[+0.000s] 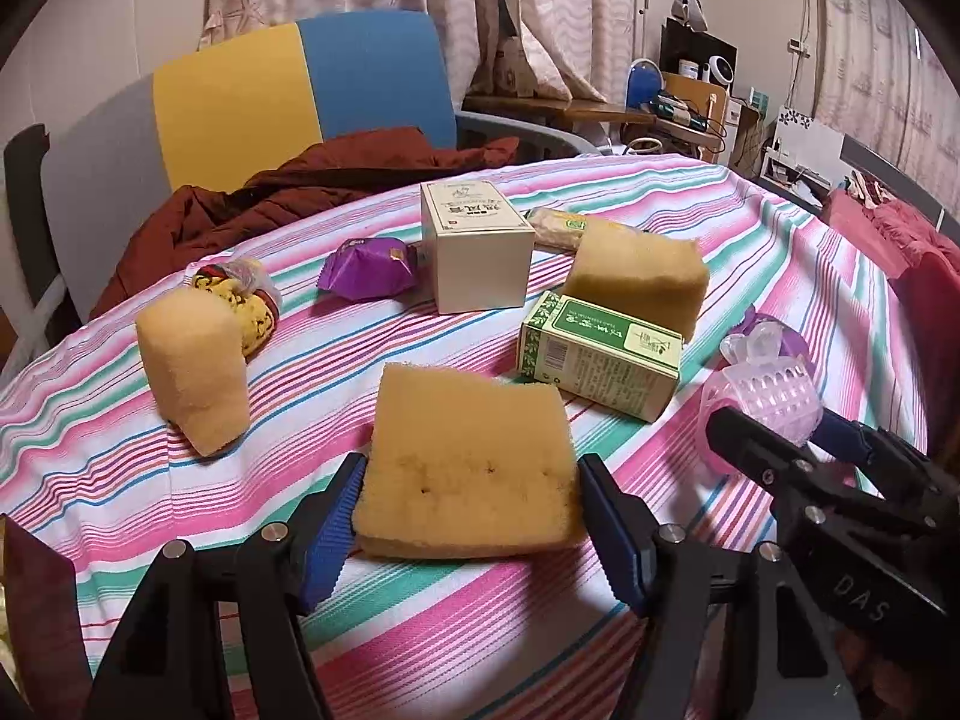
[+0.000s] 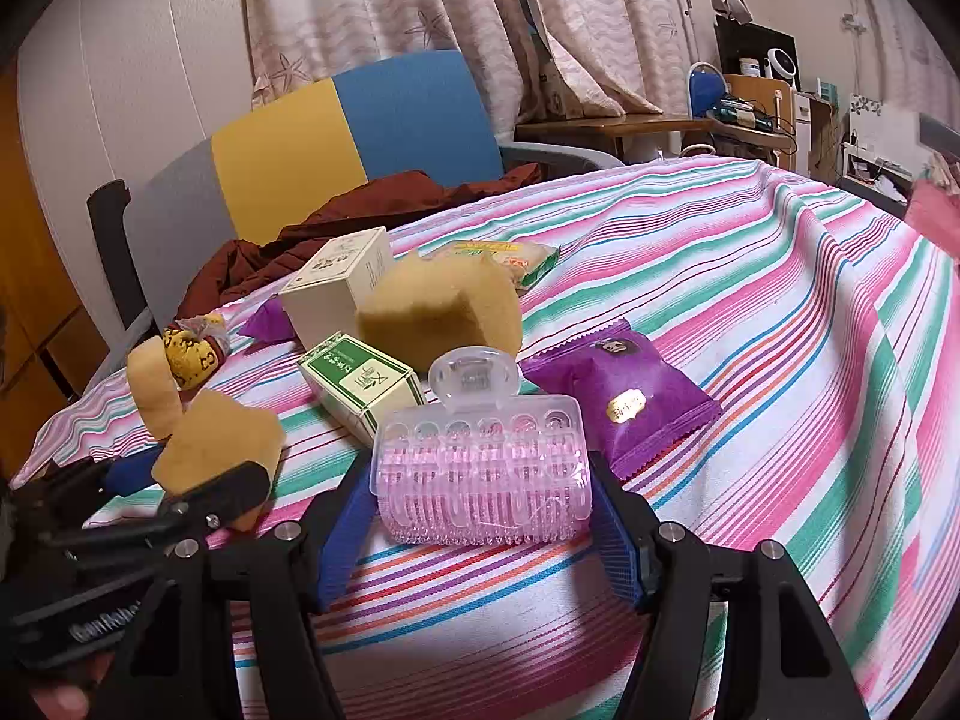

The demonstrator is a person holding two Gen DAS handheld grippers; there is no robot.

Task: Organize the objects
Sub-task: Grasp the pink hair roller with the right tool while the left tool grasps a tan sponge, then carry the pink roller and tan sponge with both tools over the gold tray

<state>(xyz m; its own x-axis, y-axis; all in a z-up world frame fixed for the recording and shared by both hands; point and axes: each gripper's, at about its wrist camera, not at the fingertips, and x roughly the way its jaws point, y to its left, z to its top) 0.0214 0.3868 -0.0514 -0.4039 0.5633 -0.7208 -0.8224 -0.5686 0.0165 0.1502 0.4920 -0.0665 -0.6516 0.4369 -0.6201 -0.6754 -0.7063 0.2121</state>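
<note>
Left tongs: I am holding the left gripper (image 1: 468, 516) over the flat sponge (image 1: 465, 468); its blue pads are flanking the sponge's two short sides, and I am reading them as spread, at most brushing the foam without squeezing it.
Right tongs: I am keeping the right gripper (image 2: 480, 510) around the pink hair roller (image 2: 483, 468); the pads are sitting at both ends of it, so I am judging them as pinching the roller.
Key relation: the sponge is lying straight ahead between the left fingers, its long axis running away from that camera, so I am expecting to need only a closing squeeze.
Nearer hand: the left one is nearer; the right gripper is sitting just beside it, to its right.
Other things: an upright sponge (image 1: 195, 369), a third sponge (image 1: 639, 279), a green box (image 1: 600, 354), a white box (image 1: 480, 249) and a purple packet (image 2: 621, 399) are lying further off.
Surface: everything is resting on a striped cloth (image 1: 750, 228).
Room: curtains (image 2: 420, 6) and a blue and yellow chair (image 1: 300, 90) are standing behind.
</note>
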